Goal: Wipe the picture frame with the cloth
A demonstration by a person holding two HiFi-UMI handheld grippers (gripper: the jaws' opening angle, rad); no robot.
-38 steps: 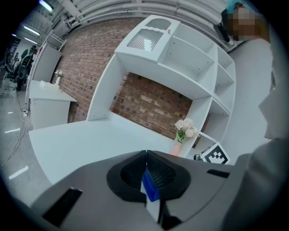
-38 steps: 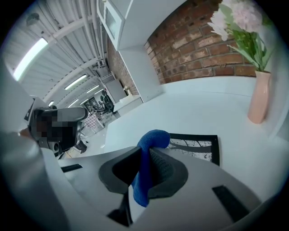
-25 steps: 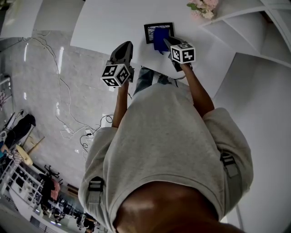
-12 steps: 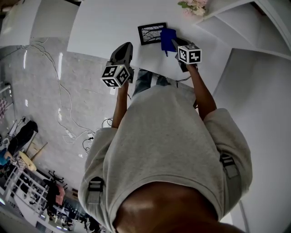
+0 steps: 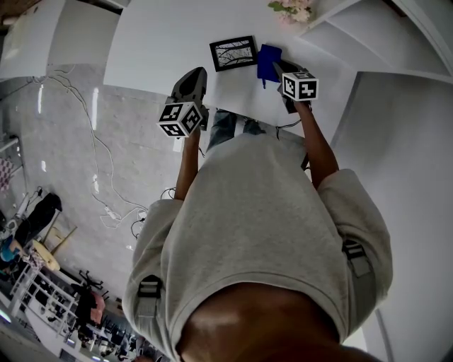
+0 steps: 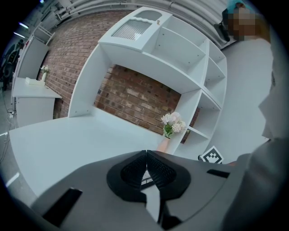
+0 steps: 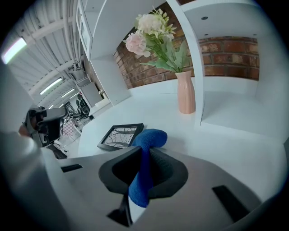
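A black picture frame (image 5: 233, 53) with a branch print lies flat on the white table (image 5: 163, 42); in the right gripper view the frame (image 7: 121, 136) sits just left of the cloth. My right gripper (image 5: 277, 69) is shut on a blue cloth (image 5: 268, 61), which hangs from the jaws to the right of the frame, apart from it. The cloth (image 7: 145, 160) bulges out past the fingertips of my right gripper (image 7: 144, 155). My left gripper (image 5: 192, 79) hovers near the table's front edge, shut and empty; in its own view the left gripper (image 6: 146, 163) has its pads pressed together.
A pink vase (image 7: 185, 92) with pale flowers (image 5: 291, 10) stands at the back right beside a white shelf unit (image 5: 368, 35). The same flowers (image 6: 173, 123) show in the left gripper view. Cables (image 5: 99, 184) trail on the grey floor left of the table.
My right gripper has carried the blue cloth rightward, off the frame, so the whole frame now shows. The left gripper has stayed where it was.
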